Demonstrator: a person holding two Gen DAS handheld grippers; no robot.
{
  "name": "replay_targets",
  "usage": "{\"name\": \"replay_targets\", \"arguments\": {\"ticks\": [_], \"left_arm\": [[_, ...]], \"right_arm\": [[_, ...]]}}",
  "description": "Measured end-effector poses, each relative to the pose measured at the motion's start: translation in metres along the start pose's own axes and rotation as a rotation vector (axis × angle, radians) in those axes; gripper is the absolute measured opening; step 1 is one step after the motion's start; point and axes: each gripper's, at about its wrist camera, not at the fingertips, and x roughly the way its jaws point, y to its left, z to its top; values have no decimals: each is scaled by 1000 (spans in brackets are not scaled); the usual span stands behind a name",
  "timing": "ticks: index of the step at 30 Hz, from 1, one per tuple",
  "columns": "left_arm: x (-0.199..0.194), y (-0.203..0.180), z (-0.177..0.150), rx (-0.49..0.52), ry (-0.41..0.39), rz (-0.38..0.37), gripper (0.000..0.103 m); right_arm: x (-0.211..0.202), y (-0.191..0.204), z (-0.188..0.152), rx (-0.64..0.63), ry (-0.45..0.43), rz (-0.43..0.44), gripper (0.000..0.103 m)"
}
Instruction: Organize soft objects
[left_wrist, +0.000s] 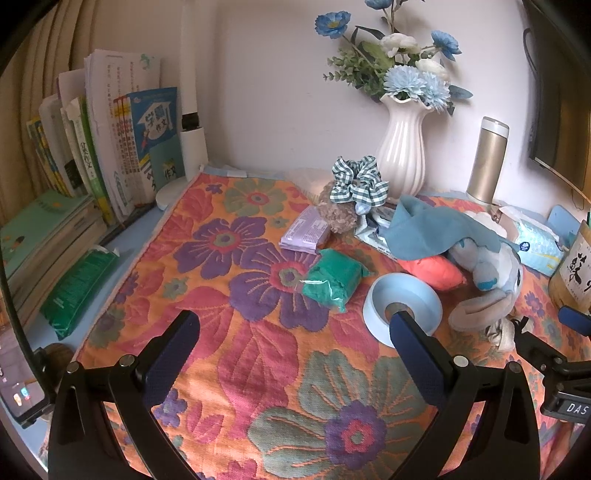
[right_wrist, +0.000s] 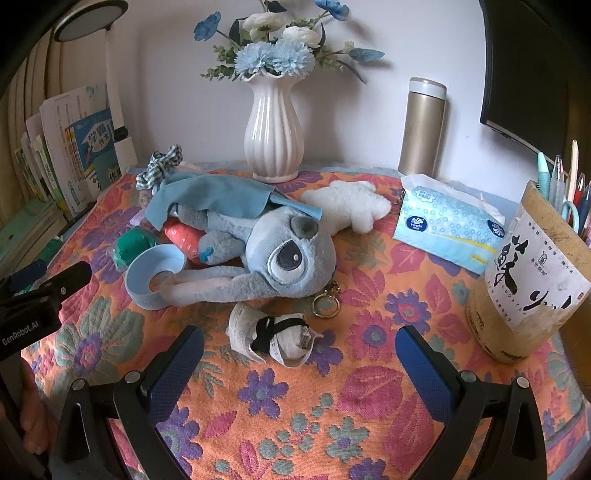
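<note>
The left hand-held gripper (left_wrist: 295, 332) hangs over the floral cloth (left_wrist: 229, 369) with its fingers spread wide and nothing between them; the right hand-held gripper (right_wrist: 299, 345) is spread the same way, empty, low over the bench.

From the left wrist view, the soft things crowd toward 1 and 2 o'clock: a green packet (left_wrist: 332, 282) just beside a pale blue round holder (left_wrist: 402, 308), a purple packet (left_wrist: 304, 234) behind it at 12 o'clock, a checked scrunchie (left_wrist: 358, 181) sitting on a beige pom-pom (left_wrist: 338, 212), and a teal cloth (left_wrist: 428, 230) draped over an orange cushion (left_wrist: 432, 271) and the grey-blue plush toy (left_wrist: 491, 280). At 9 o'clock this view alone shows a green tissue pack (left_wrist: 77, 291) lying beside stacked books (left_wrist: 48, 236).

The right wrist view gives what the other hides: the plush toy's (right_wrist: 280, 258) face with its big eye, a white fluffy toy (right_wrist: 351, 203) at 12 o'clock behind it, a rolled white sock bundle (right_wrist: 277, 338) tied with black, right between the spread fingers and nearest the camera, and a key ring (right_wrist: 325, 304) just beside the plush. A blue tissue box (right_wrist: 447, 229) sits at 1 o'clock, a pen holder (right_wrist: 528, 280) at 3 o'clock. The white vase (right_wrist: 273, 129) and gold flask (right_wrist: 423, 127) stand at the back wall in both views
</note>
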Motion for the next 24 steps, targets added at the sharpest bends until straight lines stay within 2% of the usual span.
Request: {"name": "replay_targets", "arguments": {"ticks": [24], "left_arm": [[0, -1, 1, -1, 0, 2, 102]], "right_arm": [[2, 1, -1, -3, 4, 2, 103]]}}
